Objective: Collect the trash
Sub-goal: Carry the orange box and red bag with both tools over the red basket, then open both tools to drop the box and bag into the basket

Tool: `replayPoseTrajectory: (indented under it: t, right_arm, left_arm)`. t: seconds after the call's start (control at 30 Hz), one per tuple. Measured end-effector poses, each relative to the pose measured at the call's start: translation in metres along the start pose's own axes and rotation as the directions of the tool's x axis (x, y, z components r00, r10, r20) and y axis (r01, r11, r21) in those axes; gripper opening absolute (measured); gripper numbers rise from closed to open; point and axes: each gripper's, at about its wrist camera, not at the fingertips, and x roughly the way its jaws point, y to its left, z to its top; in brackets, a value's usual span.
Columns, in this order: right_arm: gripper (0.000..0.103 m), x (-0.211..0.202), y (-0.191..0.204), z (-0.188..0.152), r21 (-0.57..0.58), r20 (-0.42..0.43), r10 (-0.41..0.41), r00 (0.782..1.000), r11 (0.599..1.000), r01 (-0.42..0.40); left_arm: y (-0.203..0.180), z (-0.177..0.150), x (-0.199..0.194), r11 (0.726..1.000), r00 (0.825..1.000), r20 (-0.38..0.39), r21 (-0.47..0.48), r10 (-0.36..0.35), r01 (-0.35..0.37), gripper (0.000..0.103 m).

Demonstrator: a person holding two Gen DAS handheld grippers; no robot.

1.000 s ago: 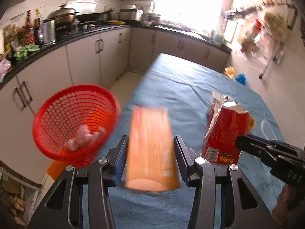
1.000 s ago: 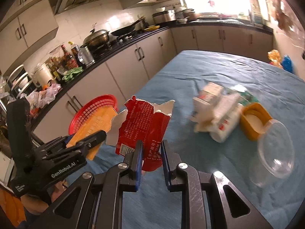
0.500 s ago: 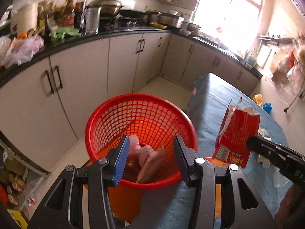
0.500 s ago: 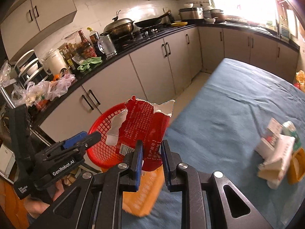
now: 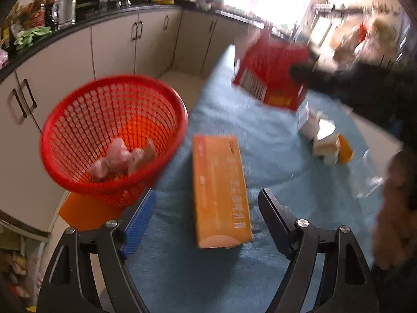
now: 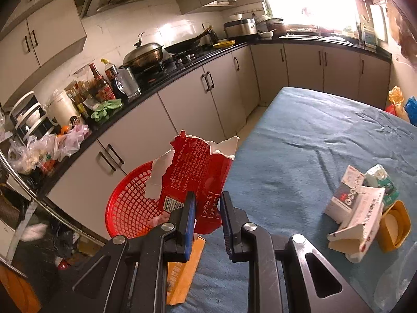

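Kitchen cabinets and a black counter (image 6: 182,78) line 2 walls beside a table under blue ribbed cloth (image 6: 299,156). Left gripper (image 5: 206,208) is opening, the flat orange box (image 5: 221,190) loose between its jaws, just beside the red mesh basket (image 5: 114,130). Right gripper (image 6: 207,216) pinches a torn red packet (image 6: 198,167).

Left tool (image 5: 207,214) opening; right tool (image 6: 207,217) clamped.

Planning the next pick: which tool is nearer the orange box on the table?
Left. The left tool straddles the orange box, jaws opening, pads clear. The right tool is above and beside it, gripping the torn red packet.
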Motion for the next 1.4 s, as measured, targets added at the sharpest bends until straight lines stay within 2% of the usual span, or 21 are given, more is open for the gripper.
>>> replayPoseTrajectory:
  t: [0.1, 0.17, 0.23, 0.27, 0.3, 0.53, 0.63, 0.77, 1.0, 1.07, 1.1, 1.13, 1.33, 1.4]
  right_arm:
    - [0.021, -0.011, -0.005, -0.002, -0.004, 0.020, -0.010, 1.000, 1.000, 0.010]
    - [0.021, -0.014, -0.008, -0.003, 0.003, 0.021, -0.008, 1.000, 1.000, 0.008]
    - [0.021, -0.015, -0.012, -0.004, 0.011, 0.019, -0.006, 1.000, 1.000, 0.006]
    - [0.021, -0.015, -0.013, -0.004, 0.013, 0.018, -0.005, 1.000, 1.000, 0.005]
    - [0.021, -0.015, -0.015, -0.005, 0.018, 0.016, -0.003, 1.000, 1.000, 0.002]
    - [0.021, -0.008, -0.010, -0.004, 0.011, 0.004, 0.009, 1.000, 1.000, -0.010]
    - [0.021, 0.000, -0.001, -0.001, -0.003, -0.009, 0.017, 1.000, 1.000, -0.017]
    - [0.021, 0.017, 0.016, 0.003, -0.030, -0.035, 0.040, 0.999, 0.999, -0.041]
    - [0.023, 0.062, 0.052, 0.007, -0.069, -0.109, 0.067, 0.992, 0.995, -0.075]
    - [0.024, 0.074, 0.059, 0.009, -0.072, -0.126, 0.072, 0.989, 0.994, -0.081]
    - [0.032, 0.078, 0.060, 0.010, -0.066, -0.130, 0.077, 0.989, 0.994, -0.086]
    - [0.038, 0.080, 0.059, 0.010, -0.060, -0.133, 0.076, 0.988, 0.995, -0.085]
    - [0.040, 0.061, 0.046, 0.007, -0.076, -0.102, 0.042, 0.994, 0.996, -0.049]
    - [0.046, 0.047, 0.041, 0.004, -0.084, -0.075, 0.019, 0.997, 0.996, -0.025]
  left_arm:
    - [-0.012, -0.002, 0.012, 0.997, 0.997, 0.013, 0.033, 0.074, -0.074, 0.079]
    - [-0.020, -0.003, 0.017, 0.993, 0.994, 0.027, 0.052, 0.109, -0.110, 0.073]
    - [-0.024, -0.001, 0.020, 0.985, 0.987, 0.043, 0.063, 0.156, -0.159, 0.054]
    - [-0.023, -0.002, 0.020, 0.984, 0.986, 0.048, 0.063, 0.161, -0.164, 0.048]
    - [-0.021, 0.000, 0.019, 0.985, 0.986, 0.051, 0.060, 0.161, -0.164, 0.046]
    - [0.008, 0.013, -0.006, 0.995, 0.990, 0.103, -0.003, 0.099, -0.099, 0.046]
    - [0.031, 0.026, -0.024, 0.989, 0.978, 0.154, -0.047, 0.144, -0.138, 0.046]
    - [0.072, 0.043, -0.033, 0.976, 0.965, 0.172, -0.125, 0.200, -0.180, 0.046]
    - [0.118, 0.057, -0.020, 0.955, 0.960, 0.143, -0.211, 0.240, -0.208, 0.046]
    - [0.125, 0.058, -0.016, 0.952, 0.963, 0.132, -0.230, 0.235, -0.201, 0.049]
    - [0.129, 0.057, -0.015, 0.951, 0.965, 0.128, -0.241, 0.231, -0.195, 0.057]
    - [0.130, 0.056, -0.015, 0.951, 0.965, 0.133, -0.246, 0.226, -0.189, 0.059]
    - [0.114, 0.046, -0.024, 0.963, 0.965, 0.165, -0.214, 0.202, -0.165, 0.062]
    - [0.102, 0.041, -0.026, 0.969, 0.966, 0.177, -0.192, 0.188, -0.153, 0.063]
